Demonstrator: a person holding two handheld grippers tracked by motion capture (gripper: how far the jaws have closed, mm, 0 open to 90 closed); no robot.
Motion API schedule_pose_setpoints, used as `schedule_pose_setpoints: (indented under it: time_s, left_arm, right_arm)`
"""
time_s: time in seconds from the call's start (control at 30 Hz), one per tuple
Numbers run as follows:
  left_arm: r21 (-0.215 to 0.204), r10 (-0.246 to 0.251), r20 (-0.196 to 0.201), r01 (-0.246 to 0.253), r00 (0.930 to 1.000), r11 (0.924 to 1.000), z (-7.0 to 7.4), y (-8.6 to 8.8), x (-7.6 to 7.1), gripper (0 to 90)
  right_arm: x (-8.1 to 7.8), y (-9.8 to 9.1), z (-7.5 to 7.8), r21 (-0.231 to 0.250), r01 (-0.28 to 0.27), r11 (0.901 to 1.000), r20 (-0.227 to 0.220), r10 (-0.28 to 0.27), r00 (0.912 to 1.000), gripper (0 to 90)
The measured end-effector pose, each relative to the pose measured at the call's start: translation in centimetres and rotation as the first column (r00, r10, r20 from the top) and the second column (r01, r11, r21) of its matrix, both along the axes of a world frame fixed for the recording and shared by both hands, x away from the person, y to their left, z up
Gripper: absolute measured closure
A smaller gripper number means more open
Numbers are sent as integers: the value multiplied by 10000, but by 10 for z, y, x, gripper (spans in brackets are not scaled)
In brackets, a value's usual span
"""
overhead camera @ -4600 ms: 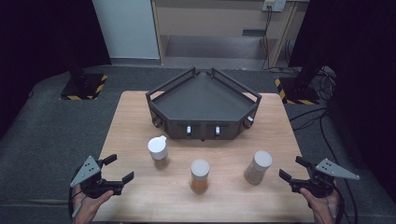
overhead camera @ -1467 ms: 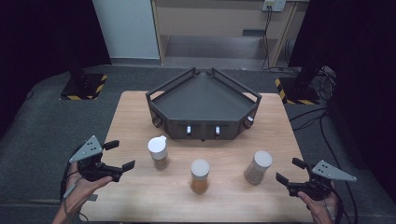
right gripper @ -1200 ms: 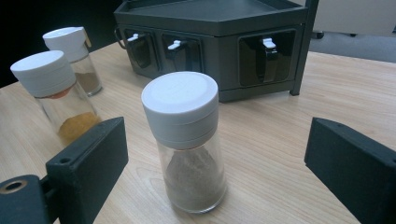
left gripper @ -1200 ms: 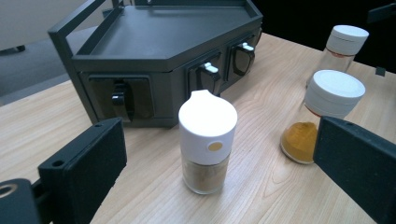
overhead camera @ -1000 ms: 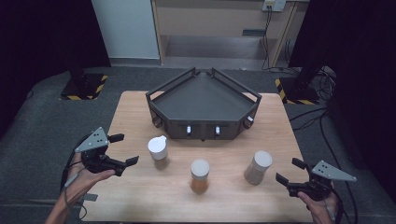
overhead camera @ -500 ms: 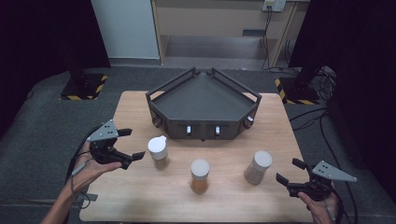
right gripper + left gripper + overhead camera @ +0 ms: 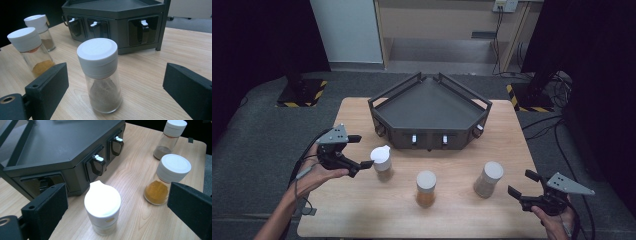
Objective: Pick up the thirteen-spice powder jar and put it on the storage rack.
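Observation:
Three white-capped spice jars stand in a row on the wooden table (image 7: 362, 215). The left jar (image 7: 382, 159) has a spouted cap, the middle jar (image 7: 426, 188) holds orange powder, and the right jar (image 7: 488, 178) holds grey-brown powder. My left gripper (image 7: 361, 151) is open, its jaws pointing at the left jar (image 7: 102, 205), which stands just ahead of them and apart from both. My right gripper (image 7: 520, 182) is open too, a short way right of the right jar (image 7: 100, 75), with nothing between its jaws.
A black wedge-shaped rack (image 7: 429, 112) with a railed top and small front drawers stands behind the jars. Bare tabletop lies in front of the jars and at the far corners. Grey floor surrounds the table.
My left gripper has moved forward and right, from the table's left edge up to the left jar, rising slightly. The right gripper and all the jars have stayed put.

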State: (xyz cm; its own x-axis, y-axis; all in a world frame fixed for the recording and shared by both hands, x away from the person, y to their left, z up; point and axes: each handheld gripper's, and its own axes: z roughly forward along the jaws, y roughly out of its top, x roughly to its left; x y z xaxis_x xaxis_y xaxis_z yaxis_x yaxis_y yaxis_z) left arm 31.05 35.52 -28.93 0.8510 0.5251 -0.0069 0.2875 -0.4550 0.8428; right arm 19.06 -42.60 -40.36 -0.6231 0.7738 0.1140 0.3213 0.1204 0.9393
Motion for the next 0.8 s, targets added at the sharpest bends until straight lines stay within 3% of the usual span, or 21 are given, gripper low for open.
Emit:
schedule_pose_setpoints:
  time_s: [0.43,0.8]
  left_arm:
    - [212,-222,-332,229,9992,9995,-3,-10,19,18]
    - [398,-153,-665,180,9977,9990,-17,-20,34,18]
  right_arm:
    - [-1,-1,0,34,17,10000,6,-17,10000,69]
    - [-1,-1,0,66,26,10000,3,-26,10000,70]
